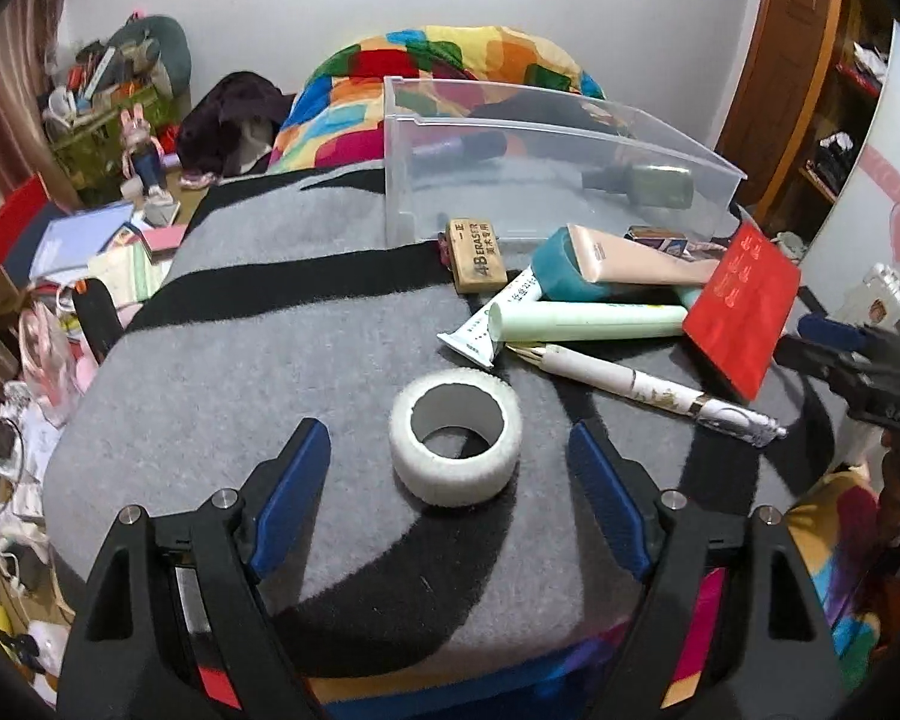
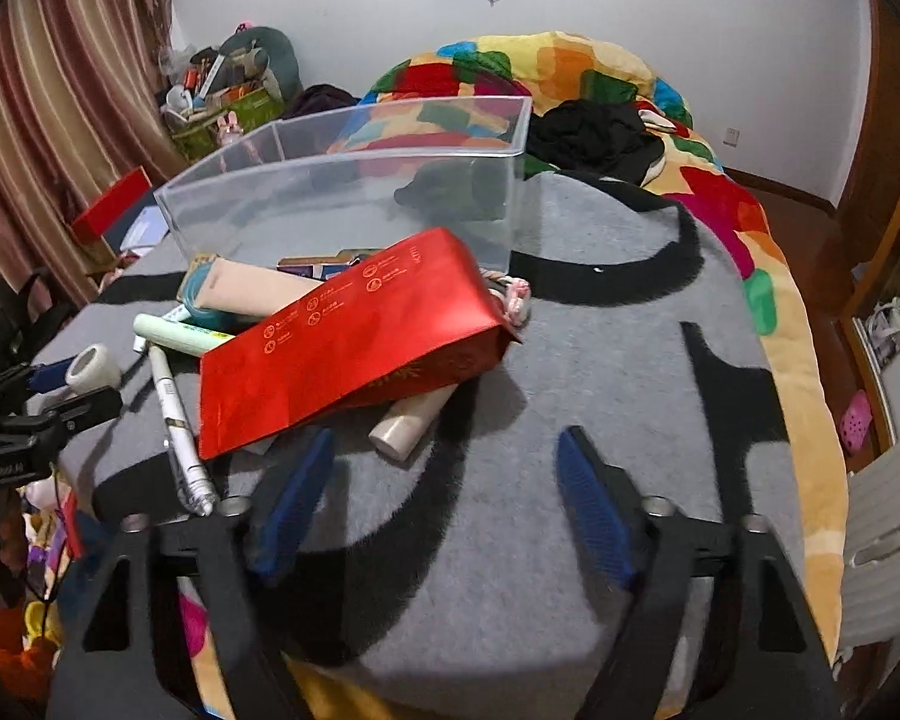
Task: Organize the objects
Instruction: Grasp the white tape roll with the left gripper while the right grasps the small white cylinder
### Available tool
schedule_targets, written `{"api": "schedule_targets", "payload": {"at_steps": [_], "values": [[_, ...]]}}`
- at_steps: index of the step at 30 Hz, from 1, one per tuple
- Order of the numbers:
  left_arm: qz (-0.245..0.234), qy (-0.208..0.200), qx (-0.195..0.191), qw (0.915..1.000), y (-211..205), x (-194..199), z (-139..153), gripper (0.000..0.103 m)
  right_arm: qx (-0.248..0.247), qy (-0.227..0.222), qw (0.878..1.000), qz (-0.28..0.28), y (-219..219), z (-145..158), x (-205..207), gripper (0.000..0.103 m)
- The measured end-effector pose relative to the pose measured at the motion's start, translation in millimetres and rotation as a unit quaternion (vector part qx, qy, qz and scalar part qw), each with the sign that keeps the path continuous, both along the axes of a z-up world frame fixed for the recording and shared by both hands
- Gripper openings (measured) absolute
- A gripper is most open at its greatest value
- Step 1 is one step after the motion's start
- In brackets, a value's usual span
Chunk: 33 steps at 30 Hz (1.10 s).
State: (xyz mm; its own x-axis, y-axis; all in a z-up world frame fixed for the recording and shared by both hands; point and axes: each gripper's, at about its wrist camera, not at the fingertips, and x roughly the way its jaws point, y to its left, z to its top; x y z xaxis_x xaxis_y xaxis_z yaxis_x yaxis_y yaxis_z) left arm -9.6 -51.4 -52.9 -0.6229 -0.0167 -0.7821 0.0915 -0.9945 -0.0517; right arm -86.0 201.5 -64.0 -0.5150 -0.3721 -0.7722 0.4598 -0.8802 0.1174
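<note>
A white tape roll (image 1: pixel 455 436) lies on the grey and black blanket (image 1: pixel 240 372), between the tips of my open left gripper (image 1: pixel 450 444), which does not touch it. Behind it lie a white pen (image 1: pixel 648 391), a pale green tube (image 1: pixel 588 321), a pink tube (image 1: pixel 642 255), an eraser (image 1: pixel 477 253) and a red packet (image 1: pixel 744 303). A clear plastic bin (image 1: pixel 540 162) stands at the back. My right gripper (image 2: pixel 444 468) is open over bare blanket, just in front of the red packet (image 2: pixel 354 336) and pink tube (image 2: pixel 411 423). The bin (image 2: pixel 354 180) is beyond.
The blanket covers a raised surface on a bed with a colourful quilt (image 2: pixel 720 192). Clutter of books and boxes (image 1: pixel 102 240) fills the floor to the left. A wooden door (image 1: pixel 786 72) and shelves are at the right. The left gripper's arm (image 2: pixel 36 414) shows at the right wrist view's left edge.
</note>
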Motion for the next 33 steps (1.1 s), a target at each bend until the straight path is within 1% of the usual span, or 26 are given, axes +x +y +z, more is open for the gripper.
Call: {"api": "schedule_targets", "payload": {"at_steps": [1, 2, 4, 5, 7, 8, 10, 11, 12, 13, 17, 20, 21, 24, 26, 27, 28, 31, 33], "values": [[0.001, 0.003, -0.002, 1.0000, 1, 0, 0, 0.082, 0.004, 0.000, 1.000, -0.001, -2, -1, -1, 0.049], [0.002, 0.007, -0.002, 1.0000, 2, 0, 0, 0.082, 0.007, 0.001, 1.000, -0.002, -3, -3, -2, 0.044], [0.005, 0.012, -0.005, 0.9999, 2, -1, 1, 0.081, 0.003, 0.004, 1.000, -0.003, -2, -3, -3, 0.031], [0.007, 0.014, -0.006, 0.9999, 2, -1, 1, 0.078, 0.001, 0.006, 1.000, -0.005, 0, -3, -2, 0.027], [0.011, 0.017, -0.007, 0.9998, -1, -2, 1, 0.066, 0.003, 0.007, 1.000, -0.015, 6, -2, -2, 0.014], [0.014, 0.019, -0.007, 0.9997, -2, -2, 2, 0.063, 0.003, 0.005, 1.000, -0.020, 10, -2, -3, 0.014], [0.019, 0.022, -0.003, 0.9996, -7, 0, 3, 0.049, -0.002, 0.000, 1.000, -0.031, 21, -3, -3, 0.014], [0.021, 0.024, 0.000, 0.9995, -9, 0, 2, 0.047, -0.006, -0.001, 0.999, -0.036, 26, -3, -3, 0.014], [0.023, 0.026, 0.004, 0.9994, -10, 1, 3, 0.041, -0.006, -0.002, 0.999, -0.040, 31, -3, -3, 0.014], [0.024, 0.027, 0.007, 0.9993, -12, 2, 3, 0.038, -0.005, -0.002, 0.999, -0.041, 33, -2, -4, 0.014], [0.029, 0.029, 0.007, 0.9991, -14, 4, 5, 0.038, -0.007, -0.009, 0.999, -0.035, 36, 0, -7, 0.014], [0.027, 0.034, 0.000, 0.9991, -10, 4, 8, 0.038, 0.003, -0.006, 1.000, -0.028, 28, 0, -14, 0.018], [0.025, 0.037, -0.002, 0.9990, -9, 3, 10, 0.038, 0.007, -0.004, 1.000, -0.027, 26, 0, -17, 0.021], [0.022, 0.048, -0.003, 0.9986, -6, 2, 18, 0.038, 0.021, -0.001, 1.000, -0.021, 19, -4, -25, 0.022], [0.021, 0.055, -0.002, 0.9983, -5, 0, 23, 0.038, 0.025, 0.008, 0.999, -0.019, 17, -5, -26, 0.021], [0.020, 0.059, -0.002, 0.9980, -4, -1, 26, 0.038, 0.025, 0.009, 0.999, -0.018, 17, -5, -25, 0.019], [0.020, 0.063, -0.002, 0.9978, -4, -2, 28, 0.038, 0.024, 0.011, 0.999, -0.019, 17, -4, -23, 0.014], [0.018, 0.074, 0.000, 0.9971, -2, -7, 37, 0.038, 0.017, 0.017, 0.999, -0.024, 23, 1, -19, 0.014], [0.016, 0.083, 0.000, 0.9964, -1, -10, 43, 0.038, 0.014, 0.032, 0.999, -0.031, 28, 10, -15, 0.014]]}}
